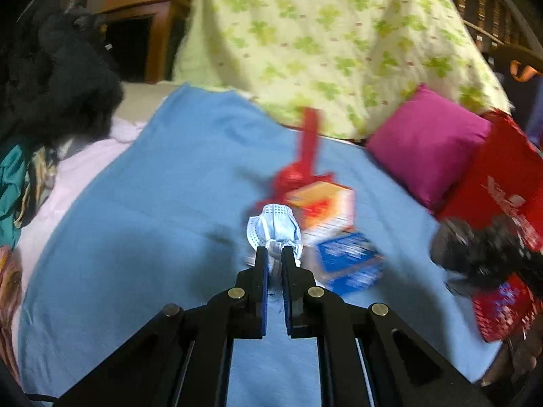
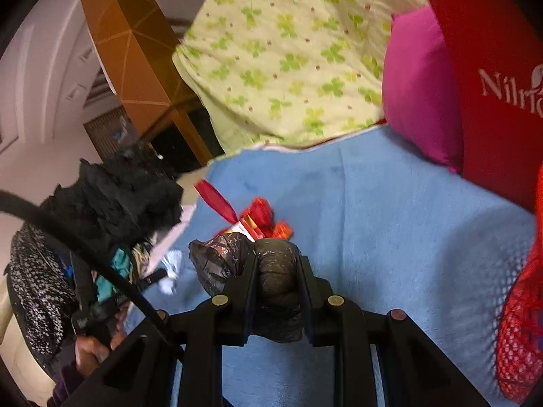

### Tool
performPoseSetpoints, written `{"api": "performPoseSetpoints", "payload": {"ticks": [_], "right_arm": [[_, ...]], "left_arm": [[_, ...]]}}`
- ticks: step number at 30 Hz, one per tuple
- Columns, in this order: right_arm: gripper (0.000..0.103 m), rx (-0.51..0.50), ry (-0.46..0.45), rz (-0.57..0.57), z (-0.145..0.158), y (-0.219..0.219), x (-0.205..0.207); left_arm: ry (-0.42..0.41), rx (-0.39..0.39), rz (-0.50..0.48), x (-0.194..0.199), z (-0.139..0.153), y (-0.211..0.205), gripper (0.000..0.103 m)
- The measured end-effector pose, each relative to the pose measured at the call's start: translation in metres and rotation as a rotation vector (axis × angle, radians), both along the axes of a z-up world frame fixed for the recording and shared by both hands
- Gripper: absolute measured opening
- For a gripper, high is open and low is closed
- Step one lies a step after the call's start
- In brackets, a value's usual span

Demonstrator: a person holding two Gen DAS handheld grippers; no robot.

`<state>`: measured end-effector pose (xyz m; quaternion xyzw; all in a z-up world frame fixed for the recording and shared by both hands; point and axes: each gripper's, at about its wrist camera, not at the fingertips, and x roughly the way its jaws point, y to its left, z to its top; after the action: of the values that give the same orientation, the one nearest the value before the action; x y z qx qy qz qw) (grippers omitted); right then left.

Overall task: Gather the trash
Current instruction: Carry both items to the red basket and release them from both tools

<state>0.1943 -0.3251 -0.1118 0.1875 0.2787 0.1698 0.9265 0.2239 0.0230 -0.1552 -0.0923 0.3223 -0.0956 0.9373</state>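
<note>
My left gripper [image 1: 275, 252] is shut on a crumpled light-blue face mask [image 1: 275, 229] and holds it over the blue blanket [image 1: 152, 203]. Just beyond it lie an orange and white carton [image 1: 322, 205], a blue packet [image 1: 349, 257] and red wrappers [image 1: 295, 176]. My right gripper [image 2: 276, 261] is shut on a bunched black trash bag [image 2: 271, 281]; the bag's loose part [image 2: 217, 257] hangs to the left. The right wrist view also shows the mask [image 2: 171, 268] in the left gripper, and the red wrappers [image 2: 261, 213] and carton behind the bag.
A green clover-print quilt [image 1: 322, 34] is heaped at the back of the bed. A magenta pillow [image 1: 431, 142] and a red bag [image 1: 502, 183] lie at the right. Dark fluffy clothing [image 1: 57, 78] is piled at the left. A red mesh item [image 2: 522, 312] is at far right.
</note>
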Motion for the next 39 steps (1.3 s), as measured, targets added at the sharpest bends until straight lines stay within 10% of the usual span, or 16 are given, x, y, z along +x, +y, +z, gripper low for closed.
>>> {"api": "performPoseSetpoints", "payload": {"ticks": [23, 34, 36, 38, 39], "right_arm": [[0.024, 0.107, -0.280, -0.370, 0.057, -0.171, -0.148], [0.025, 0.248, -0.137, -0.555, 0.026, -0.253, -0.149], [0.031, 0.265, -0.127, -0.573, 0.025, -0.259, -0.149], [0.077, 0.281, -0.142, -0.602, 0.024, -0.262, -0.153], [0.080, 0.284, -0.162, -0.614, 0.024, -0.261, -0.156]], "left_arm": [[-0.176, 0.117, -0.503, -0.079, 0.116, -0.266, 0.008], [-0.088, 0.147, -0.692, -0.079, 0.093, -0.379, 0.022], [-0.086, 0.155, -0.669, -0.079, 0.089, -0.381, 0.047], [-0.081, 0.140, -0.655, -0.079, 0.088, -0.375, 0.049], [-0.076, 0.135, -0.650, -0.079, 0.088, -0.372, 0.049]]}}
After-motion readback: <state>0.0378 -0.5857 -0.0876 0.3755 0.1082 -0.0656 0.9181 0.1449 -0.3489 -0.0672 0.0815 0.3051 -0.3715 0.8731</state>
